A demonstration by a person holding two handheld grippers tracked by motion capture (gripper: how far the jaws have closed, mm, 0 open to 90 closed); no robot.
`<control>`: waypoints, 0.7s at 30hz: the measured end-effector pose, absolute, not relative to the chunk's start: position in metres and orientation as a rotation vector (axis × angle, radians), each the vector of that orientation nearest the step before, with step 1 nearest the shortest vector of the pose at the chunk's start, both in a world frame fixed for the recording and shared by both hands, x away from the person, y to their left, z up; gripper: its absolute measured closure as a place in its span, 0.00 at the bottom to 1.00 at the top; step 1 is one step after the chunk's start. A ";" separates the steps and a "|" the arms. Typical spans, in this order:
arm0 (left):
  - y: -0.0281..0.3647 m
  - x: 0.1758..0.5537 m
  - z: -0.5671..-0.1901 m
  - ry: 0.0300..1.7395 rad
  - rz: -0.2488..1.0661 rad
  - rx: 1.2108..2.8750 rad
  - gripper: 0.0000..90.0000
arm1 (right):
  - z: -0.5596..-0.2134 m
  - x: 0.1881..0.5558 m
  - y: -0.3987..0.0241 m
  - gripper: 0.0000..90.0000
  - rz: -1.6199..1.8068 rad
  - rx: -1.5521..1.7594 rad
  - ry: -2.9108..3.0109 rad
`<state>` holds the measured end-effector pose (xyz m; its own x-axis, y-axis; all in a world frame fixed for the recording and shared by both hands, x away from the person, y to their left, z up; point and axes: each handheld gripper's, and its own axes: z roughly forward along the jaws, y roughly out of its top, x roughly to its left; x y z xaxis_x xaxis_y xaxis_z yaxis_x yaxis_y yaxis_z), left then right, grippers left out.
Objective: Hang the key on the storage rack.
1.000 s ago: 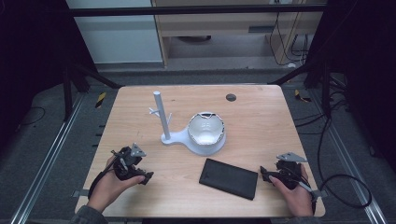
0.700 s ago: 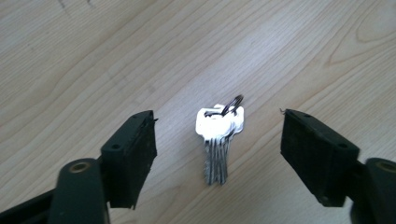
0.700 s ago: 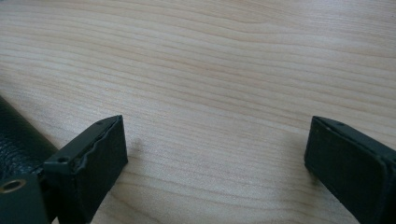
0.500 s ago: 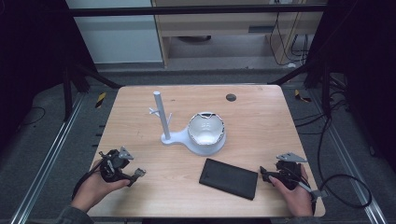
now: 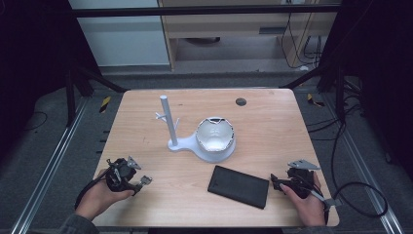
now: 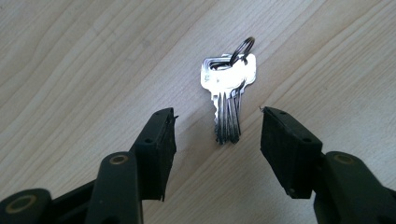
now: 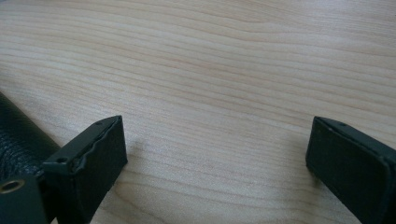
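Left hand (image 5: 100, 197): it comes in at the lower left corner of the table (image 5: 272, 117) and holds the left gripper (image 6: 217, 126) low over the wood.
Left gripper: its jaws have just been closing and stand about half apart; the keys lie between the tips, but the pads do not touch them.
Keys (image 6: 228, 100): a small bunch on a ring, flat on the wood near the left front edge, with the blades toward the gripper and the ring on the far side. In the high view the bunch (image 5: 144, 181) lies just beside the tip of the gripper.
Stand (image 5: 181, 141): a white base with an upright post and small side pegs, in the middle of the table, well apart from the keys.
Bowl (image 5: 215, 135): a round shiny bowl that sits on the right part of the white base.
Wallet (image 5: 238, 185): a flat black case that lies to the right of the keys, between the two hands.
Right gripper (image 7: 217, 151): its jaws are wide apart over bare wood, with nothing between them; a black edge of the wallet (image 7: 18, 135) shows at its left.
Right hand (image 5: 304, 202): it rests at the lower right corner.
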<state>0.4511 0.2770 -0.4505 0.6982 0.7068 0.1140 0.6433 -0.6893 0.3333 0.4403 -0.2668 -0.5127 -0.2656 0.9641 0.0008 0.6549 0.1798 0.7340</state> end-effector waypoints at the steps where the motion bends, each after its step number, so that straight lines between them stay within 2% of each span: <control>1: 0.277 0.451 -0.450 1.065 0.343 2.639 0.51 | -0.513 0.440 -0.267 0.06 0.872 1.518 1.992; 14: 0.262 0.458 -0.458 1.076 0.361 2.679 0.63 | -0.513 0.440 -0.266 0.06 0.874 1.515 1.997; 21: 0.261 0.461 -0.460 1.072 0.327 2.685 0.68 | -0.513 0.440 -0.265 0.06 0.879 1.514 2.000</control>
<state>0.4611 0.2606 -0.4596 0.7071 0.6969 0.1199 0.6452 -0.7052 0.2939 0.4400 -0.2654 -0.5127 -0.2735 0.9619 0.0054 0.6545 0.1820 0.7338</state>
